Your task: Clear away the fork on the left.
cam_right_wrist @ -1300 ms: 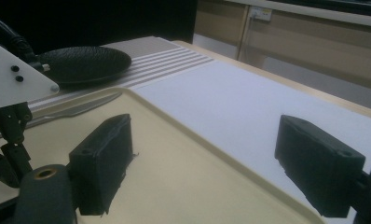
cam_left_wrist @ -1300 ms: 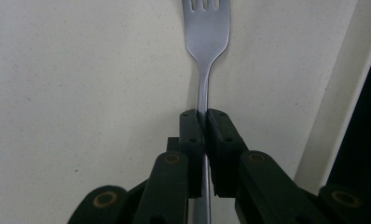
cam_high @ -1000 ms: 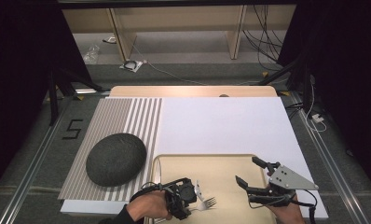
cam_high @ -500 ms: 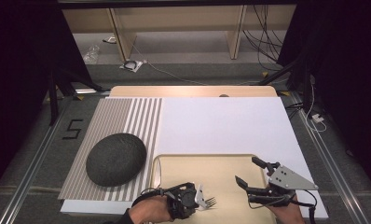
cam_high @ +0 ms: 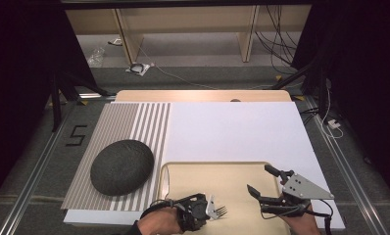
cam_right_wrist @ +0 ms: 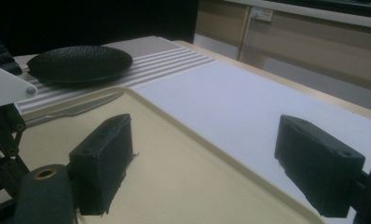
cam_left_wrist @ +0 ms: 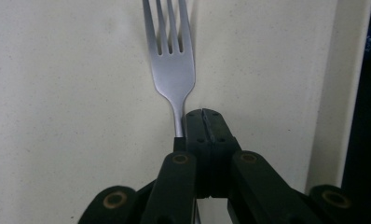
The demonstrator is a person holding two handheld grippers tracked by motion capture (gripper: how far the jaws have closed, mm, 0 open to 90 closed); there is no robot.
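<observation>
A steel fork (cam_left_wrist: pixel 172 60) lies on the cream tray (cam_high: pixel 222 171), tines pointing away from my left gripper (cam_left_wrist: pixel 204 114). That gripper is shut, its jaws meeting along a thin seam. The fork's handle runs in beside and under the left jaw, not through the seam. In the high view the left gripper (cam_high: pixel 203 210) sits at the tray's near edge, with the fork (cam_high: pixel 219 211) sticking out to its right. My right gripper (cam_high: pixel 259 178) hovers open over the tray's right part, nothing between its jaws (cam_right_wrist: pixel 202 154).
A dark round plate (cam_high: pixel 122 166) rests on the striped mat (cam_high: pixel 134 122) left of the tray. A knife (cam_right_wrist: pixel 72 111) lies at the tray's left rim. A white sheet (cam_high: pixel 232 127) covers the table beyond the tray.
My left gripper has edged slightly to the right toward the fork's head. The fork has barely shifted. The right gripper has stayed put.
</observation>
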